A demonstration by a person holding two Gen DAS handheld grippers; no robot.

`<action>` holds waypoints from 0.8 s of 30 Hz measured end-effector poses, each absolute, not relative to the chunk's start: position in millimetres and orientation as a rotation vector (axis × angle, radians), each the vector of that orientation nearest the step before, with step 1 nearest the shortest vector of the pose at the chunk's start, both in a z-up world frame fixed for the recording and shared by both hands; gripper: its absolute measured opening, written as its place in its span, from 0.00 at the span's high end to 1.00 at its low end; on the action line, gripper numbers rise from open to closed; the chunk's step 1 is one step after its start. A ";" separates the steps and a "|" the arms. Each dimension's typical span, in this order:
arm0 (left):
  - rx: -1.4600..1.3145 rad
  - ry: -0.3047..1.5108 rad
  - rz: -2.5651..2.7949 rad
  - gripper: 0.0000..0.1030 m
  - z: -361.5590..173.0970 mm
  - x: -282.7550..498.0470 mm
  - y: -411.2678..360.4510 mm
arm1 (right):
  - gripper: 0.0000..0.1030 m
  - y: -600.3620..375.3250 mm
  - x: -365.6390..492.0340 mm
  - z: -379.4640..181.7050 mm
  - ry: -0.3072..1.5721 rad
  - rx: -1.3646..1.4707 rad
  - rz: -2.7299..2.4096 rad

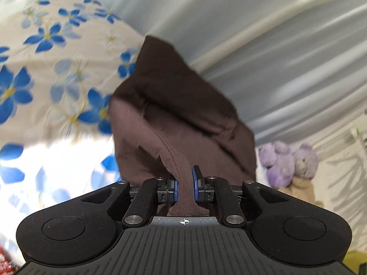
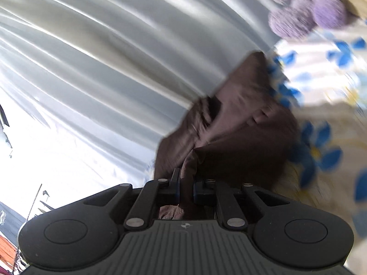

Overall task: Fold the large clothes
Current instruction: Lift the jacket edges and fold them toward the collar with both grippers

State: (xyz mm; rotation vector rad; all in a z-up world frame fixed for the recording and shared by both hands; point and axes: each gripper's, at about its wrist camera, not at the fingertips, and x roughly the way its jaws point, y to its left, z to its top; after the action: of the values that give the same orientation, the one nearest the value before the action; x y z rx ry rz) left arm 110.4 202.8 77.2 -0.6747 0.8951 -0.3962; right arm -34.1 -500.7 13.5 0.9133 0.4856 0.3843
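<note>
A dark brown garment (image 1: 179, 105) hangs bunched in front of the left wrist camera, lifted off the flowered bed sheet (image 1: 45, 68). My left gripper (image 1: 185, 184) is shut on a hemmed edge of it, the blue pads pressing the cloth from both sides. In the right wrist view the same brown garment (image 2: 240, 128) stretches away up and to the right, blurred by motion. My right gripper (image 2: 185, 186) is shut on a fold of it, with cloth running back between the fingers.
Pale grey-blue curtains (image 1: 275, 45) fill the background of both views. A purple plush toy (image 1: 289, 162) sits at the right in the left wrist view, and the same plush toy (image 2: 307, 6) shows at the top right in the right wrist view. The white sheet with blue flowers (image 2: 325, 137) lies below.
</note>
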 end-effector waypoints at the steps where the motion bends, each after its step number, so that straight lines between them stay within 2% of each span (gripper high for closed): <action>1: -0.674 0.866 -0.401 0.86 86.4 119.6 202.0 | 0.92 -501.2 -23.5 20.2 0.470 0.901 0.381; 7: -0.703 0.708 -0.441 0.85 134.9 198.3 203.8 | 0.92 -515.7 49.6 67.3 0.345 0.866 0.252; 14: -0.858 0.567 -0.387 0.85 161.9 336.9 208.3 | 0.92 -535.1 154.2 117.8 0.222 0.839 0.026; 19: -0.871 0.553 -0.313 0.84 129.5 431.9 189.0 | 0.91 -533.3 235.4 107.8 0.205 0.769 -0.134; 24: -0.771 0.707 -0.167 0.82 55.5 496.7 156.4 | 0.91 -516.7 303.5 58.8 0.336 0.647 -0.248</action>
State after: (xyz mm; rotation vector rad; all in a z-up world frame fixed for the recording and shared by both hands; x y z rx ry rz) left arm 496.7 156.4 55.5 -0.7711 0.7067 -0.1665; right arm 303.5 -516.7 58.8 0.6471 0.3361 -0.2483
